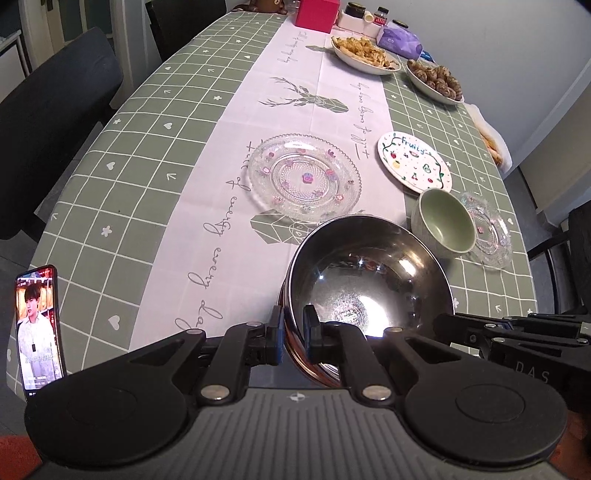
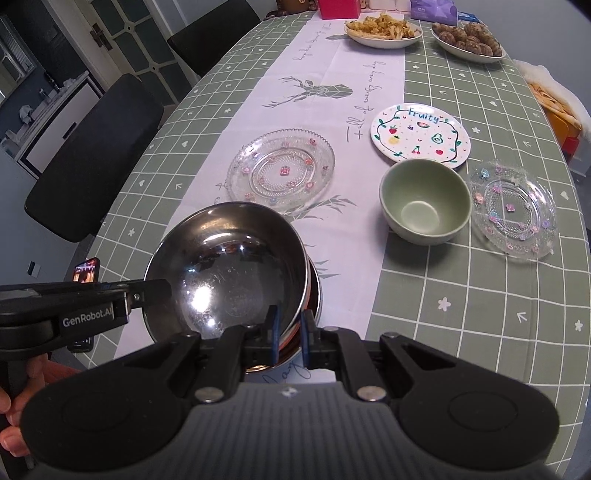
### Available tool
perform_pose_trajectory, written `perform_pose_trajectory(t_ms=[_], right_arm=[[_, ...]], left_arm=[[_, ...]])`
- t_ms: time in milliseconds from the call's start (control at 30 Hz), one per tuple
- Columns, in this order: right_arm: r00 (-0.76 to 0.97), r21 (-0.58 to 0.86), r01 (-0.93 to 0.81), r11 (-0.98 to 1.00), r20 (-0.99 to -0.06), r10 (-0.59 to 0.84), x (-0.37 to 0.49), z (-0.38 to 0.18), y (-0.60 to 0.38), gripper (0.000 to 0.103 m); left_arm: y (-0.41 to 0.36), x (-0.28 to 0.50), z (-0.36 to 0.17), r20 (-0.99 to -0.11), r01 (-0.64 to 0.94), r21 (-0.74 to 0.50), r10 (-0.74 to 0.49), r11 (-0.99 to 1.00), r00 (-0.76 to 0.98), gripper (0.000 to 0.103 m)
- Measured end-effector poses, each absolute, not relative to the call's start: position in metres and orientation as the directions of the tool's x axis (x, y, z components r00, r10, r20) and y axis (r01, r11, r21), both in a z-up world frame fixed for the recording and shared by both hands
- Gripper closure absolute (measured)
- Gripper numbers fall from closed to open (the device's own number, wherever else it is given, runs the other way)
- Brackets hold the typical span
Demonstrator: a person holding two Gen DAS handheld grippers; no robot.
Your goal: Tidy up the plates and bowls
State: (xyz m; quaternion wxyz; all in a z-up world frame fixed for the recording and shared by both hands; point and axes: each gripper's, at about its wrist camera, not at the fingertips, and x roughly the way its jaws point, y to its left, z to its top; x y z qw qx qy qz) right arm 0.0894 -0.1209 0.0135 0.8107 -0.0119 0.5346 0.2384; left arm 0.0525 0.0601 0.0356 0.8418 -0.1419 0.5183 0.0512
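Both tongs are pinched on one steel bowl (image 1: 369, 280): left gripper (image 1: 293, 334) clamps the near-left rim w/ one pad inside, one outside; right gripper (image 2: 289, 332) does the same on the near-right rim. Bowl sits tilted, empty, shiny inside; a second rim shows under its edge, so prob. it's nested on another steel bowl, can't tell for sure. Looks like the carry/set-down step, bowl low over the tablecloth (image 1: 207, 155) near the front edge. Next: level it, seat it flat, then ease both grips off w/o dragging. Just beyond the tongs: big glass plate (image 2: 280, 170), empty. Beyond & to the right: green ceramic bowl (image 2: 424, 201), empty, w/ small glass plate (image 2: 513, 210) just beside it and the fruit-print plate (image 2: 421, 131) behind; all empty, still to be stacked. Far end: two dishes of food (image 2: 384, 31). Phone (image 1: 38, 328) stands left of left tong.
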Motion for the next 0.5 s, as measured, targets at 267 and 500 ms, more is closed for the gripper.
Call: perform_pose_trajectory(t_ms=[267, 500], right_arm=[[0.301, 0.229, -0.395, 0.89, -0.883, 0.36, 0.092, 0.0, -0.121, 0.095], [0.299, 0.231, -0.4, 0.887, -0.882, 0.365, 0.093, -0.004, -0.122, 0.095]], left_arm=[[0.051, 0.055, 0.023, -0.901, -0.208, -0.131, -0.029, 0.969, 0.433, 0.092], [0.049, 0.057, 0.018, -0.907, -0.203, -0.115, -0.019, 0.972, 0.421, 0.092]])
